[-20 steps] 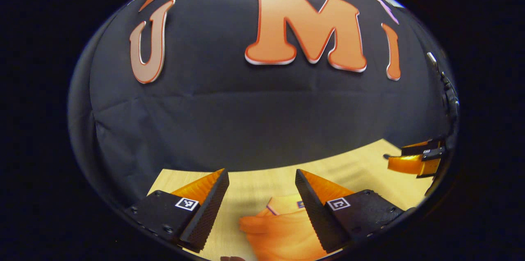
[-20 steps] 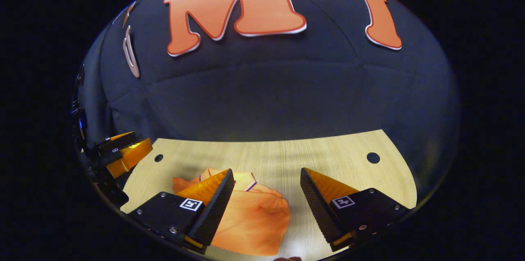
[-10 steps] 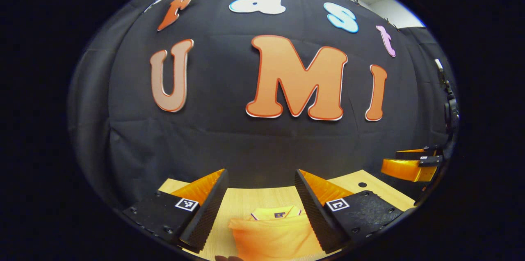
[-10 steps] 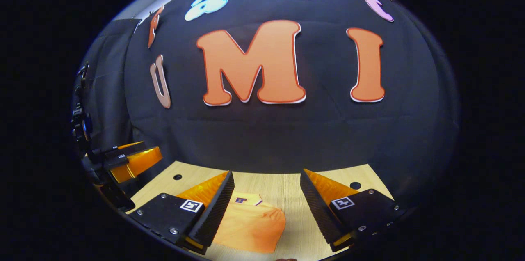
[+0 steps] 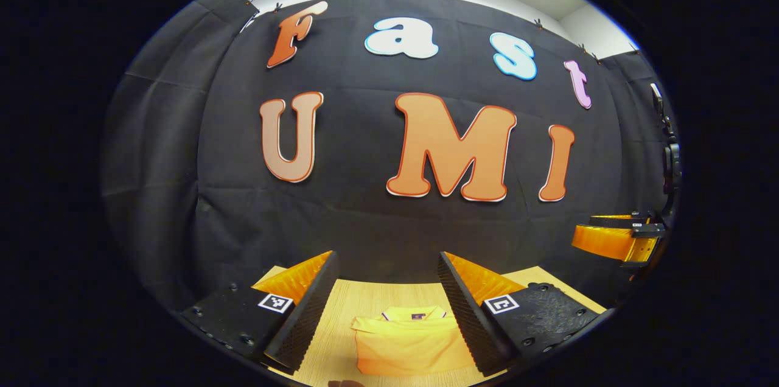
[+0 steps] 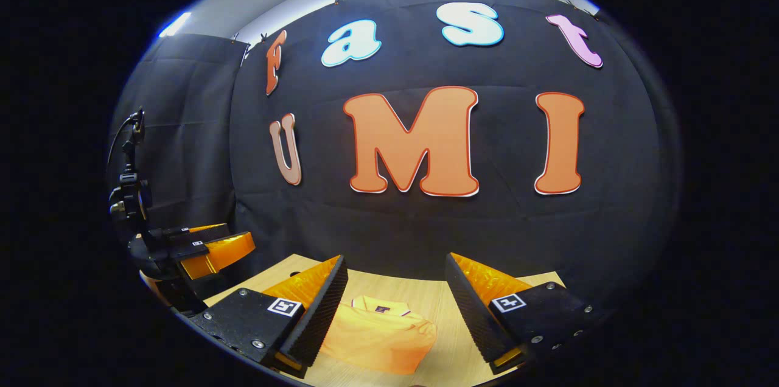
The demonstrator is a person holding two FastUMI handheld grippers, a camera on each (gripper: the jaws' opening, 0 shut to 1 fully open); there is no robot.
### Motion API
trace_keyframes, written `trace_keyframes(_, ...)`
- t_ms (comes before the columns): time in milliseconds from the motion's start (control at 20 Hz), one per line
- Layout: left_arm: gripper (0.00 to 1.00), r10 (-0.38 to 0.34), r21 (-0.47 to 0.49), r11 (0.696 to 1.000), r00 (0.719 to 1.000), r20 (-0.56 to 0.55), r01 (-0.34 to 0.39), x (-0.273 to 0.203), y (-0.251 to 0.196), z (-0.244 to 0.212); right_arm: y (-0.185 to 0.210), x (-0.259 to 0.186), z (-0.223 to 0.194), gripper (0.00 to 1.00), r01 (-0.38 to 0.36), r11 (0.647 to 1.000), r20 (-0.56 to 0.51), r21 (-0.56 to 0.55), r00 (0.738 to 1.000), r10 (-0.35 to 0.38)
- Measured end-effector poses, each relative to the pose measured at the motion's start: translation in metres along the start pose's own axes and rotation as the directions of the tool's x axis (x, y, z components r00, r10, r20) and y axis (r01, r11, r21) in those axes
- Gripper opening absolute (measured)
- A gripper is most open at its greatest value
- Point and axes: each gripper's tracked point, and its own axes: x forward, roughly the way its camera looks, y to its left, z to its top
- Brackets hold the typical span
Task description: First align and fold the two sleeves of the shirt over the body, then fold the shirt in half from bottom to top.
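One orange polo shirt (image 5: 409, 345), folded into a compact rectangle with its collar at the far edge, lies flat on the pale wood-grain table (image 5: 359, 302). In the left gripper view it sits at 6 o'clock, between the two fingers but below them, touched by neither. In the right gripper view the same shirt (image 6: 380, 338) lies at about 6 o'clock, partly behind the near finger at 7 o'clock, with a small dark tag showing inside the collar.

The left gripper (image 5: 386, 308) is spread wide and holds nothing. The right gripper (image 6: 395, 311) is likewise spread wide and empty. Each one also appears in the other's view: the right gripper at 3 o'clock of the left gripper view, the left gripper at 9 o'clock of the right gripper view. Whether those far jaws are apart cannot be told from there.

One round hole (image 6: 296, 271) shows in the tabletop near the far edge. A black camera mount (image 6: 129, 192) on a thin stand is at 9 o'clock in the right gripper view, above the left gripper.
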Motion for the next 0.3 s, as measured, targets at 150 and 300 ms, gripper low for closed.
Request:
trace_keyframes(150, 0.98, -0.002, 0.004, 1.0, 1.0, 0.016, 0.002, -0.016, 0.003, 0.017, 0.009, -0.008, 0.004, 0.98, 0.011, 1.0, 0.009, 0.029, 1.0, -0.011)
trace_keyframes(300, 0.98, -0.026, -0.002, 1.0, 1.0, 0.016, 0.026, -0.029, 0.001, 0.025, 0.023, -0.018, 0.007, 0.98, 0.004, 0.999, 0.006, 0.042, 1.0, -0.004)
